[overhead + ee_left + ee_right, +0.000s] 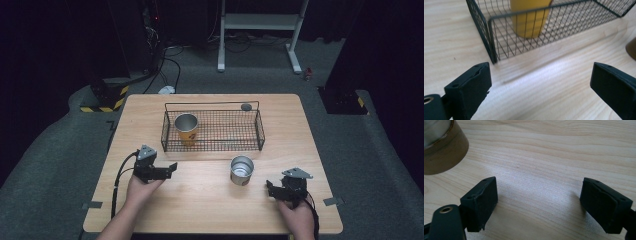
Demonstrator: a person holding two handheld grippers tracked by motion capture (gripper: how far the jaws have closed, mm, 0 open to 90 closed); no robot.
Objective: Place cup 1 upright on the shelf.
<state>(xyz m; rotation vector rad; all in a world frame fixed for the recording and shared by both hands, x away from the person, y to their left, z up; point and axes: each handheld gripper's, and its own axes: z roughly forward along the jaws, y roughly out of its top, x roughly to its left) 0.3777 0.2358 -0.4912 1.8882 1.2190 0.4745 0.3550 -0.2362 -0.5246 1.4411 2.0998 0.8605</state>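
Seemingly midway through a cup-sorting job, I hold both tools low over the wooden table (150, 210), each with its jaws spread wide and nothing between them. One steel cup with a yellow sleeve (186, 128) already stands upright in the left end of the wire basket (260, 131), which sits near the table's far edge; the left gripper view shows it through the mesh, close to the basket's near corner. The second steel cup (242, 170) stands upright on the bare wood in front of the basket, apart from it and between my two hands, nearer the right one.

My right gripper (270, 189) points toward that loose cup, whose brown-banded side fills the upper left corner of the right gripper view; the jaws are near it but not around it. I judge this open, level stance suits a sideways approach to clasp the cup wall. My left gripper (172, 167) rests near the basket's front left corner, jaws aimed across the table, apparently waiting clear of the path. A small dark disc (246, 106) lies just behind the basket, untouched.
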